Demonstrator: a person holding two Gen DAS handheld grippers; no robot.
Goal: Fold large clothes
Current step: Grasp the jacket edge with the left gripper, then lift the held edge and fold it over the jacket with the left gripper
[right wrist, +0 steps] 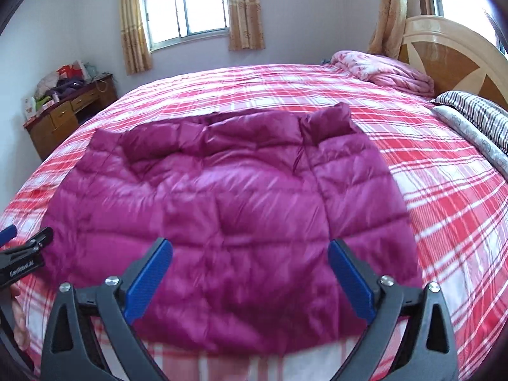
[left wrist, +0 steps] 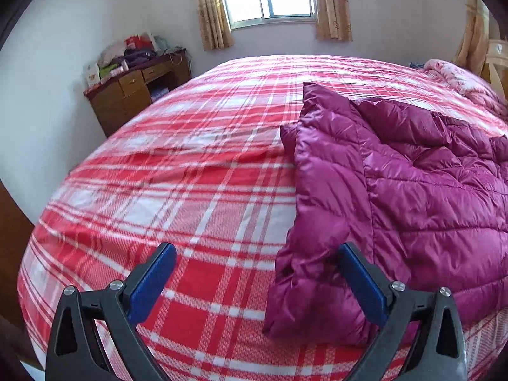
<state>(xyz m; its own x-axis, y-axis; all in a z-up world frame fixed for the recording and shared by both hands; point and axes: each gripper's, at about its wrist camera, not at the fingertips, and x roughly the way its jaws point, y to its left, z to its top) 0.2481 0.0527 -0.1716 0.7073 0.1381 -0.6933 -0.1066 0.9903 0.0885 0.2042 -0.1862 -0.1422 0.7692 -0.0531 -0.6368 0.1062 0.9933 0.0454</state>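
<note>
Nearest the cameras, both tools are hanging spread and empty. The left gripper (left wrist: 255,255) is hovering over the near left corner of the jacket (right wrist: 219,197), one blue pad over bare sheet, the other just over the puffed hem; the right gripper (right wrist: 250,252) is hovering with its jaws wide apart above the middle of the near hem.

The jacket, a magenta quilted down piece, is lying spread on the plaid bed cover (left wrist: 177,171), hem toward the person, collar away, its left side seemingly already turned in as a flap. It is looking light, soft and springy, with a shiny shell that will likely be slipping between the pads. A pinch on a stitched seam or a hem corner should be holding better than one on a puffed panel, and folds will probably be wanting to spring back.

The near hem is lying close to the bed's near edge, so little room is remaining there. Left of the jacket and beyond the collar, open sheet is offering space for sweeping. Farther right, a striped pillow (right wrist: 476,111) and a pink quilt (right wrist: 384,70) are sitting near the headboard (right wrist: 444,41), well apart from the jacket.
</note>
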